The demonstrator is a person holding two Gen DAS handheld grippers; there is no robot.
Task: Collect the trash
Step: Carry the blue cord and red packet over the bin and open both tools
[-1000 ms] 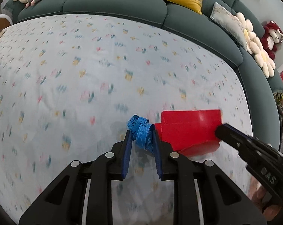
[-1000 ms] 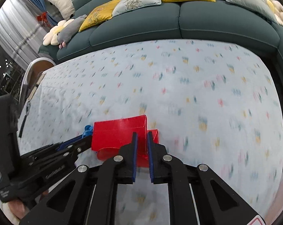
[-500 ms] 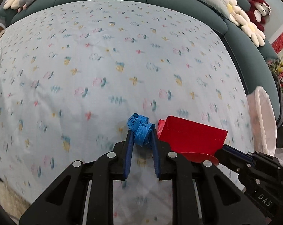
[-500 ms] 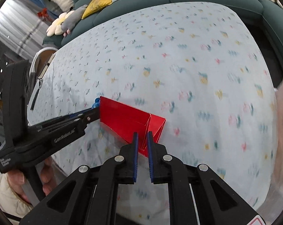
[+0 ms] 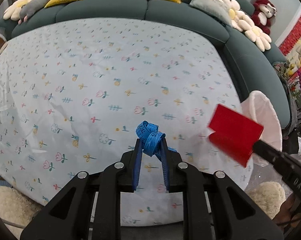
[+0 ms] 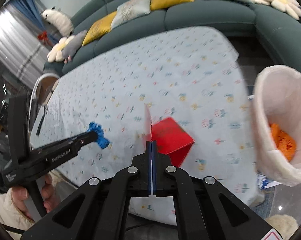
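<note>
The left wrist view shows the left gripper (image 5: 151, 143) pinched onto a bunched blue measuring tape (image 5: 149, 138), its blue fingers (image 5: 137, 160) narrowed around the wad and holding it above the floral tablecloth (image 5: 90, 80). From here the bin (image 5: 270, 120) is only a pale rim seen edge-on behind the red folded card (image 5: 233, 135); nothing inside it can be made out.

The right wrist view looks into that bin (image 6: 260, 120), which stands off the table's right edge. It is lined with a whitish bag, and a crumpled orange piece (image 6: 283, 142) lies at the bottom. This view also shows the right gripper (image 6: 151, 143) with its jaws fully together on a thin flap of the red folded card (image 6: 170, 140), which hangs in the air over the cloth, left of the bin's mouth. The left gripper (image 6: 95, 135) enters from the left with a person's hand (image 6: 30, 196) on its handle, and the tape (image 6: 98, 133) shows at its tip. A dark green sofa (image 6: 190, 16) with cushions curves behind the table.
</note>
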